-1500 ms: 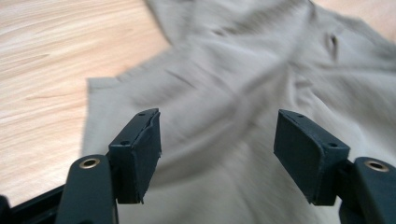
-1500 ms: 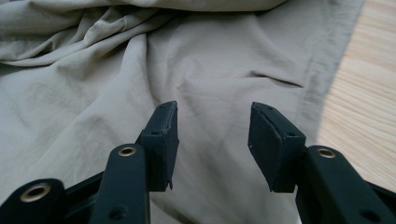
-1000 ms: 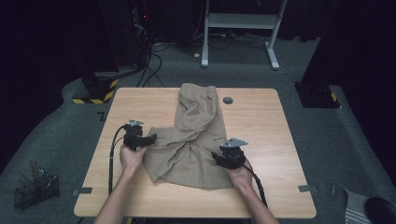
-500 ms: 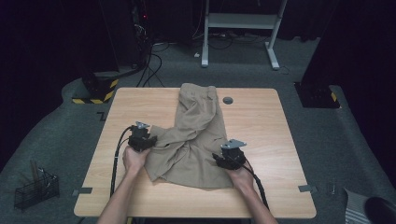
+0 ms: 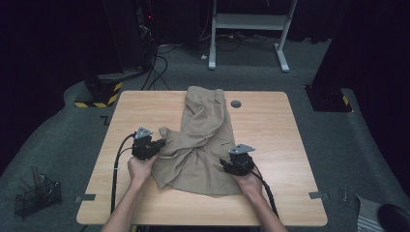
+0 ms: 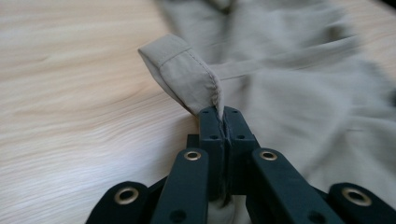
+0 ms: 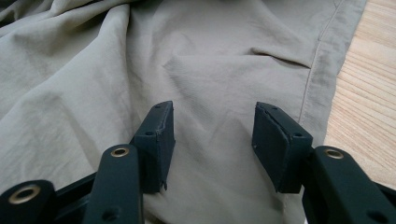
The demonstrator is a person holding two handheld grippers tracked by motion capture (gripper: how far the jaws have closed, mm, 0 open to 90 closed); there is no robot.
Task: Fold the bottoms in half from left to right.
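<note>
Tan trousers (image 5: 205, 140) lie crumpled down the middle of the wooden table (image 5: 270, 130). My left gripper (image 5: 162, 143) is at the cloth's left edge; its jaws have just been closing and are now shut on a folded hem (image 6: 182, 74), which stands up in a loop above the left gripper (image 6: 224, 116). My right gripper (image 5: 223, 163) rests at the trousers' lower right part. In the right gripper view the right gripper (image 7: 212, 121) is open, having just widened a little, with flat cloth (image 7: 187, 56) under the gap and a stitched edge (image 7: 322, 65) beside it.
A small dark round disc (image 5: 235, 103) sits in the tabletop just right of the trousers' far end. Bare wood (image 6: 70, 93) lies left of the hem. On the floor at left stands a wire basket (image 5: 36, 195); a white table frame (image 5: 246, 21) stands beyond.
My left gripper moved right onto the trousers' edge, shut on the hem and lifted it slightly. The right hand stayed in place.
</note>
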